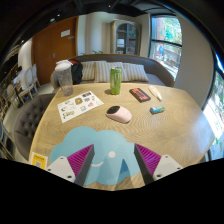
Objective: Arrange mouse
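Note:
A pale pink-white mouse [119, 114] lies on the wooden table [170, 125], beyond my fingers and apart from them. A light blue mouse pad with a white pattern [110, 158] lies on the table just ahead of and between my fingers. My gripper [113, 163] is open and empty, with its magenta pads [80, 158] spread wide over the near edge of the blue pad. Nothing stands between the fingers.
Beyond the mouse stand a green can [116, 80], a glass jug [64, 74] and a tumbler [67, 88]. A printed sheet [79, 105], a dark flat pack [140, 95], a small red item [156, 92] and a small blue item [157, 110] lie around. A sofa is behind.

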`<state>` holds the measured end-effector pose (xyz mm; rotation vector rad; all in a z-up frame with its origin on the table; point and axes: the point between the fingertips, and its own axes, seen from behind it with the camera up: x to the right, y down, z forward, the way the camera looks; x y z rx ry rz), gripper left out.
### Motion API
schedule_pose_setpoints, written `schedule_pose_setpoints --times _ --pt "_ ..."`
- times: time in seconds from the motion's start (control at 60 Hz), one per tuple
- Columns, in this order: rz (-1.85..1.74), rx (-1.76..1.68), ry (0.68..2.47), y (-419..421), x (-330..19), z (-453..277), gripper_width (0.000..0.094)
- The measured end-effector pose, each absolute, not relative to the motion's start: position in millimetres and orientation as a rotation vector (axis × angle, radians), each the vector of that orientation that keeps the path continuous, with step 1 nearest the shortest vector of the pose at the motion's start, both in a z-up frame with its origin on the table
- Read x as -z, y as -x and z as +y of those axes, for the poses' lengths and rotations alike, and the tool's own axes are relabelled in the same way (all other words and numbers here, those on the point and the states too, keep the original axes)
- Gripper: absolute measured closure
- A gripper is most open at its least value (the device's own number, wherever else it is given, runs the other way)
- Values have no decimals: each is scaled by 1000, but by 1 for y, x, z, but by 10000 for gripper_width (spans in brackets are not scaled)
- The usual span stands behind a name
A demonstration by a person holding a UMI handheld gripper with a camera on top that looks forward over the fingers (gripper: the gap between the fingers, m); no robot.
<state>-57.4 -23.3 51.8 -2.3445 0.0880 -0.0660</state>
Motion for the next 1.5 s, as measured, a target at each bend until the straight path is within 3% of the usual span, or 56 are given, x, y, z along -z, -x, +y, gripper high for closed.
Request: schedule_pose_setpoints --times 0.25,0.5,0.667,0.817,0.9,1.117,1.233,1.5 --pt "-139 55 2276 9 -19 94 108" --pt "-243 -120 2284 1 14 140 100" --pt "-245 -156 2238 -1 12 169 122" --pt "-224 -152 2213 -1 12 194 240" --pt "-177 -136 2205 -4 12 203 387" --pt "-56 -105 2270 -7 15 204 449" --pt "8 -109 2311 -5 3 192 528" --pt "9 -162 2188 63 -74 97 539"
